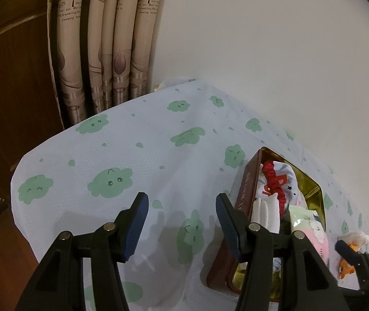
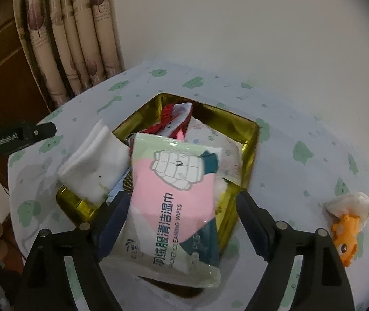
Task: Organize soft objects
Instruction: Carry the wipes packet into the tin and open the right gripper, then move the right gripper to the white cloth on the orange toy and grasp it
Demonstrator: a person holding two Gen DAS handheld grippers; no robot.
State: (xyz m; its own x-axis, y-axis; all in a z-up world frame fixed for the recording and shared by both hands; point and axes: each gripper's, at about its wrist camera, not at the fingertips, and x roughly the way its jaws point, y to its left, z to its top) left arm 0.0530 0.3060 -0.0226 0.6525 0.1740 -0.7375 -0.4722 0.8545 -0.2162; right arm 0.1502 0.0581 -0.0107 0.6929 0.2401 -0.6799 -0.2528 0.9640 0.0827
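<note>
A gold tin box stands on the table and holds soft items: a red scrunchie, white socks hanging over its left rim, and other packets. A pink and green wipes pack lies across the box's near rim, between the fingers of my right gripper, whose jaws stand wide apart. My left gripper is open and empty over the cloth, left of the box. An orange and white plush toy lies on the cloth right of the box.
The table wears a pale cloth with green clouds. A white wall stands behind it, a patterned curtain and wooden furniture at the back left. The table's left edge drops to the floor.
</note>
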